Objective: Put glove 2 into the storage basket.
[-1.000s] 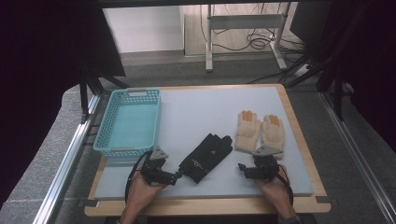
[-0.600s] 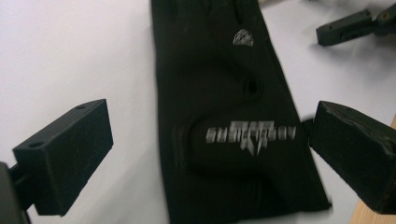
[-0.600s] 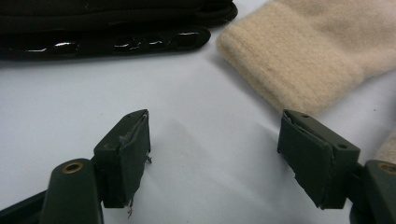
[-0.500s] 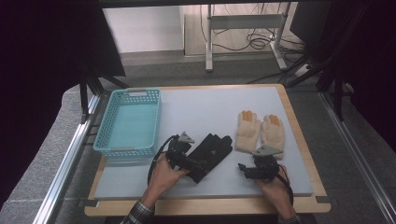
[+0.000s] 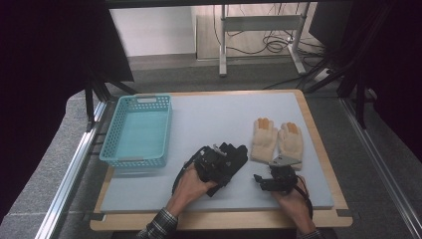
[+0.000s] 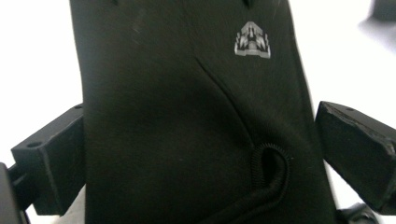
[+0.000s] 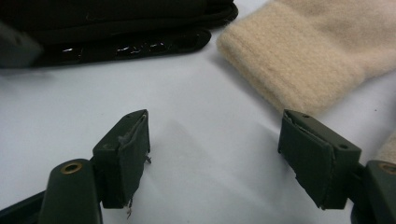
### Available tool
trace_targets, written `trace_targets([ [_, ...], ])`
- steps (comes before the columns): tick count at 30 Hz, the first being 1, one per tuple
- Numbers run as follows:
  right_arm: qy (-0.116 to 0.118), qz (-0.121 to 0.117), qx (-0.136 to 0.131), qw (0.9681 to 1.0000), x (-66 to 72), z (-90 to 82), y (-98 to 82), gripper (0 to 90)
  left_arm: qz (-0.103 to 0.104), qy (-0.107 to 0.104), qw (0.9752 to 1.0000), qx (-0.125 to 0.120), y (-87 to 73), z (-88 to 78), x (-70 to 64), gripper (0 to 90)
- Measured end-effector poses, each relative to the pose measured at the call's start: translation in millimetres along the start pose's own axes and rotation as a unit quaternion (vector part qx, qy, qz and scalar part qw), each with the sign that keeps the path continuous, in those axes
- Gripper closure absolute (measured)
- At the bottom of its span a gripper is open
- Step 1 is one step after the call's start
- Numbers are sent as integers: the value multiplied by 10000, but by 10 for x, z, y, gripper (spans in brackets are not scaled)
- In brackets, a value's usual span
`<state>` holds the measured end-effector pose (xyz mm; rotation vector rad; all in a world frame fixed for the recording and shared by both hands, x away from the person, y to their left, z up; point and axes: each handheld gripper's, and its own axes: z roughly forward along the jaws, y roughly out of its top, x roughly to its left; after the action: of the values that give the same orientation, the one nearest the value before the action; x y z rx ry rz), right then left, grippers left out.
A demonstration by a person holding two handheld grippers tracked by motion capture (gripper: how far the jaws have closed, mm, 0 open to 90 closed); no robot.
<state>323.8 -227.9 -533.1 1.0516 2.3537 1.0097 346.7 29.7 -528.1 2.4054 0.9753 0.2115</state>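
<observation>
A pair of black gloves (image 5: 234, 155) lies in the middle of the grey mat (image 5: 214, 114). My left gripper (image 5: 215, 160) sits over their near end. In the left gripper view a black glove (image 6: 187, 93) with a small grey logo runs up between the two jaws, which stand wide on either side, so the left gripper (image 6: 201, 144) is open. A pair of beige knit gloves (image 5: 276, 139) with orange fingertips lies to the right. My right gripper (image 5: 262, 179) rests near their cuffs, open over bare mat (image 7: 215, 135), with a beige cuff (image 7: 303, 51) ahead on the right.
A teal plastic basket (image 5: 115, 149) stands at the mat's left side with nothing in it. The mat lies on a wooden board (image 5: 318, 129). A metal rail (image 5: 74, 169) runs along the left, and a desk frame with cables (image 5: 259, 30) stands beyond the table.
My left gripper has moved from the front left of the mat to the right and forward, onto the black gloves. The right gripper has stayed in place.
</observation>
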Motion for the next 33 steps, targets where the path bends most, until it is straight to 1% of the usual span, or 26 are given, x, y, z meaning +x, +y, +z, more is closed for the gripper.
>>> trace_targets([
  [1, 1, 1, 0, 10000, 1, 0, 0, 244, 51, 67, 10000, 8, -5, 5, -22, 0],
  [4, 1, 5, 2, 10000, 1, 0, 0, 243, -15, 48, 10000, 13, -4, -5, 5, 5],
  [5, 1, 4, 1, 10000, 1, 0, 0, 244, -30, 68, 10000, 39, 3, -17, 13, 26],
  [8, -1, 5, 2, 10000, 2, 0, 0, 243, 20, 83, 9999, 90, 13, -48, 41, 99],
  [10, -1, 3, 2, 10000, 2, 0, 0, 243, 42, 29, 10000, 52, -1, -86, 106, 183],
  [11, 0, 5, 1, 10000, 2, 0, 0, 243, 27, -20, 10000, 24, -15, -109, 153, 245],
  [13, 0, -5, 7, 10000, 2, -1, 0, 243, -53, -93, 9999, -79, -43, -142, 232, 376],
  [14, 2, -5, 7, 10000, 1, -1, 0, 243, -82, -104, 9999, -106, -51, -150, 250, 410],
  [16, 2, -8, 6, 10000, 1, 0, 0, 242, -60, -12, 9999, -107, -48, -156, 248, 474],
  [18, 1, -7, 6, 10000, 1, 0, 0, 242, 34, 125, 9999, -103, -35, -175, 223, 555],
  [19, -1, 6, 1, 10000, 3, 0, 0, 242, 53, 139, 9998, -117, -29, -184, 215, 587],
  [22, -1, 7, 1, 10000, 3, 0, 0, 242, 29, 141, 9998, -143, -11, -221, 225, 625],
  [23, 1, 6, 1, 10000, 2, 0, 0, 242, -10, 155, 9998, -156, -3, -231, 235, 629],
  [24, 3, -8, 6, 10000, 0, 0, 0, 242, -44, 161, 9998, -146, 6, -247, 253, 630],
  [28, 9, 4, 12, 10000, 2, -1, 0, 242, -242, 67, 9992, -300, 47, -335, 350, 627],
  [33, 9, 2, 9, 10000, 1, -1, 0, 241, -316, 118, 9988, -348, 122, -463, 455, 621],
])
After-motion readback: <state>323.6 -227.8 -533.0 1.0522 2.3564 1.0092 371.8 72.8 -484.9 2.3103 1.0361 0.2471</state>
